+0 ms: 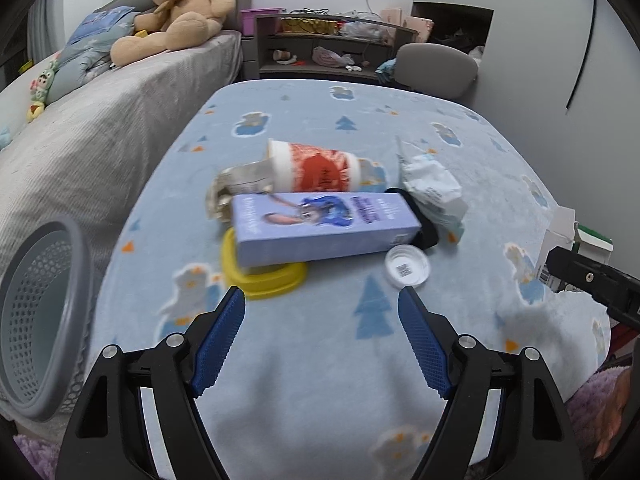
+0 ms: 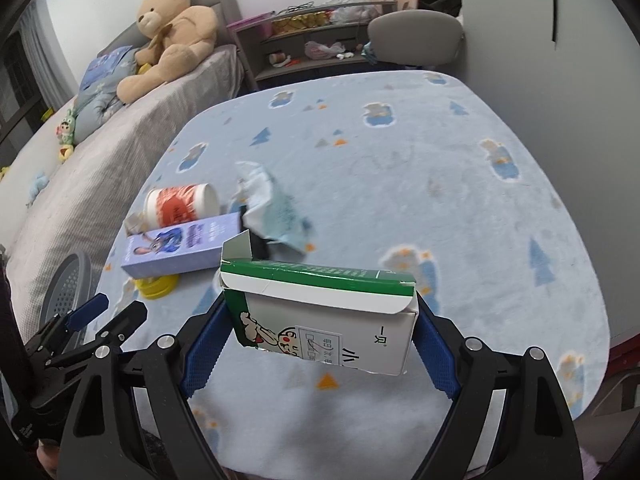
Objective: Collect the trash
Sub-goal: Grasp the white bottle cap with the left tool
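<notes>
My right gripper [image 2: 320,320] is shut on a green-and-white carton [image 2: 332,320] and holds it above the blue blanket; the carton also shows at the right of the left wrist view [image 1: 572,248]. My left gripper [image 1: 322,304] is open and empty, just short of a trash pile: a purple box [image 1: 324,228], a red-and-white cup [image 1: 316,168] lying on its side, a yellow lid [image 1: 264,280], a clear round lid [image 1: 407,267], a crumpled white wrapper [image 1: 434,196] and a crumpled clear wrapper [image 1: 240,186]. A grey mesh basket [image 1: 44,320] lies at the left edge.
The blue patterned blanket [image 2: 440,168] covers the table. A grey bed [image 1: 92,128] with a teddy bear [image 1: 180,12] stands at the left. A shelf [image 1: 328,52] and a grey chair [image 1: 436,68] stand behind the table. The left gripper shows in the right wrist view [image 2: 108,312].
</notes>
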Demonstrator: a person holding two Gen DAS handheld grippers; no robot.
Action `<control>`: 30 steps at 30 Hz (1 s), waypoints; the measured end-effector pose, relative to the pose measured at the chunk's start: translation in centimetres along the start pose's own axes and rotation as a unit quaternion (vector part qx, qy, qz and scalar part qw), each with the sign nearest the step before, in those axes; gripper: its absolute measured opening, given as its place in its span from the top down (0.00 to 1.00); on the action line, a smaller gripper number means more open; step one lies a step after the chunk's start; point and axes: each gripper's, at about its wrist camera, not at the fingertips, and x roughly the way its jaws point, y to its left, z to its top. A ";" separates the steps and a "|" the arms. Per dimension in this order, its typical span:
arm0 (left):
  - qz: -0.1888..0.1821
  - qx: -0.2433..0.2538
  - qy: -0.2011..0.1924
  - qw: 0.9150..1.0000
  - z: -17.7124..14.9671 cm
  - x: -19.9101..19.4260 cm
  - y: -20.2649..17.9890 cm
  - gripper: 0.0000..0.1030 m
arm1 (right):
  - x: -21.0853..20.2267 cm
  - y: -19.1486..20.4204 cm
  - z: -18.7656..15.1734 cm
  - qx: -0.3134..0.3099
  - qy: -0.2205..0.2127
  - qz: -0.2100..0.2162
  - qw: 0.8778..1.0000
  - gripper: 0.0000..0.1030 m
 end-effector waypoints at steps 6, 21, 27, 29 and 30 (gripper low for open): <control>-0.022 0.004 0.023 0.999 1.1 2.5 -2.9 0.27 | 0.3 -3.0 1.5 0.028 -0.006 0.004 1.000 0.20; 0.000 0.029 0.077 0.997 1.3 8.7 -6.4 0.27 | 2.0 -5.1 2.3 0.061 0.002 0.017 0.998 0.20; 0.014 0.039 0.065 0.997 1.6 9.4 -7.2 0.27 | 2.4 -5.3 2.1 0.065 0.006 0.024 0.998 0.20; 0.013 0.037 0.061 0.997 1.7 9.4 -7.3 0.35 | 2.4 -5.3 2.1 0.064 0.006 0.022 0.998 0.20; 0.013 0.039 0.060 0.997 1.7 9.4 -7.3 0.39 | 2.4 -5.3 2.1 0.063 0.006 0.022 0.998 0.20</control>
